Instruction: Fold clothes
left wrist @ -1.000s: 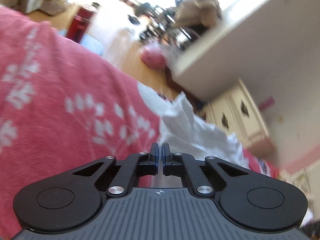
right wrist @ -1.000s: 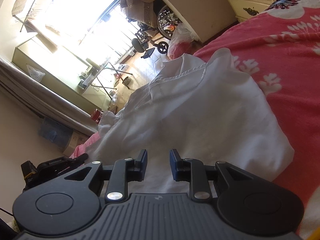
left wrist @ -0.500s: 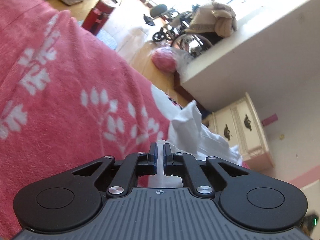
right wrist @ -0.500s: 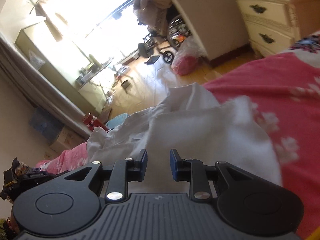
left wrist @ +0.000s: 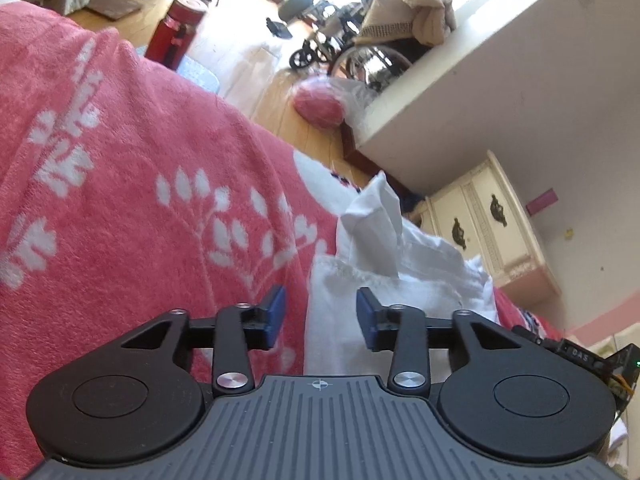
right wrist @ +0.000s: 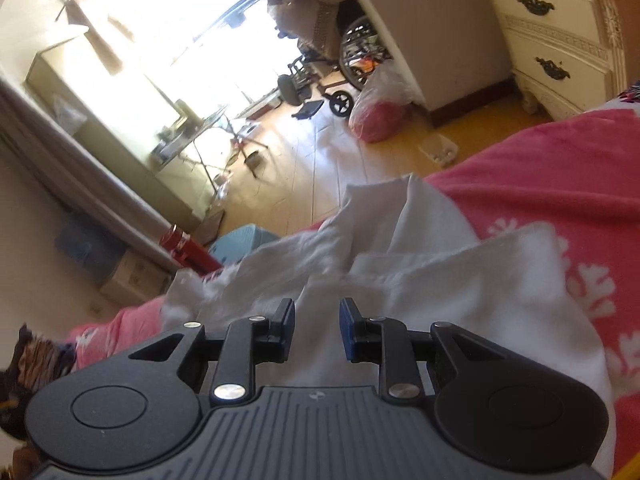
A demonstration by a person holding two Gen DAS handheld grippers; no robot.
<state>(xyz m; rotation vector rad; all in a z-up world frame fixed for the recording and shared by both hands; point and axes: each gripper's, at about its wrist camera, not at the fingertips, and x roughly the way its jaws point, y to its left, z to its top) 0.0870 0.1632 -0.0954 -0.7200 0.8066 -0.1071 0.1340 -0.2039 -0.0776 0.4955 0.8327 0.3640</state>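
Observation:
A white garment (left wrist: 400, 268) lies crumpled on a pink blanket with white flower prints (left wrist: 120, 200). In the left wrist view my left gripper (left wrist: 320, 314) stands open, its blue pads astride the garment's near hemmed edge, with nothing pinched. The right wrist view shows the same white garment (right wrist: 460, 280) spread in loose folds, one corner sticking up. My right gripper (right wrist: 316, 330) is open just over the cloth, not clamped on it. The pink blanket (right wrist: 560, 184) shows to the right of the garment.
Beyond the bed edge is a wooden floor (right wrist: 304, 168) with a pink bag (left wrist: 320, 104), a wheelchair (left wrist: 352, 56) and a red cylinder (left wrist: 174, 32). A cream drawer cabinet (left wrist: 488, 232) and a white wall corner (left wrist: 480, 72) stand close by. A light blue basket (right wrist: 244, 244) sits below.
My left gripper, shut one second ago, has opened and now straddles the garment's edge. The right gripper has stayed open while its view swung up towards the floor and window.

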